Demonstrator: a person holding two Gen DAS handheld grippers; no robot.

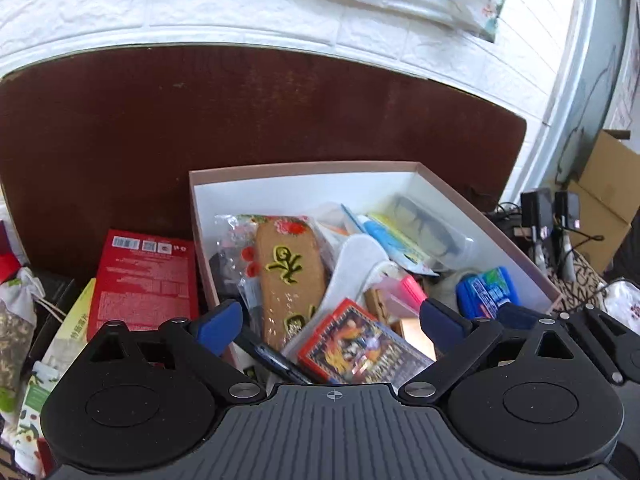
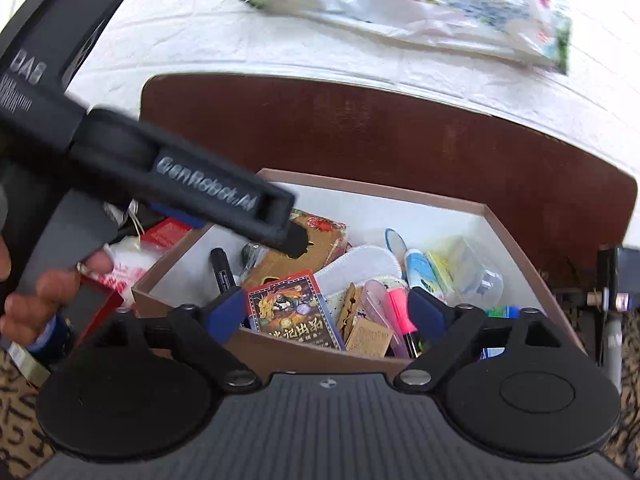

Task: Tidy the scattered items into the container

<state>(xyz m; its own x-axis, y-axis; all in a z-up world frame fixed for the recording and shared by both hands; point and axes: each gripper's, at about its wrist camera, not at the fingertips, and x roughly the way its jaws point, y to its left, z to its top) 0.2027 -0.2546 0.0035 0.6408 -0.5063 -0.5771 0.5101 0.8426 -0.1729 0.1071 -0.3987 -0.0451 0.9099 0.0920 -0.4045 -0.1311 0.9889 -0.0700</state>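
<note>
A pink-rimmed cardboard box [image 1: 304, 169] with white inside walls stands on the brown table and holds several items. Among them are a brown pouch with yellow characters [image 1: 288, 276], a white insole [image 1: 352, 260], glasses in a clear case [image 1: 428, 224], a blue gum pack [image 1: 488, 290], a pink highlighter [image 2: 400, 304] and a card deck [image 1: 360, 348]. My left gripper [image 1: 332, 322] hovers open over the box's near end, above the card deck, gripping nothing. My right gripper [image 2: 326, 312] is open over the box's near wall, also empty. One of the left gripper's fingers [image 2: 240, 204] crosses the right wrist view.
A red carton [image 1: 144, 280], snack packets [image 1: 68, 340] and a drawstring sachet [image 1: 16, 312] lie left of the box. A hand [image 2: 40, 292] holds the left gripper. A floral plastic bag [image 2: 420, 8] hangs on the white wall. Cardboard [image 1: 608, 192] and cables sit at right.
</note>
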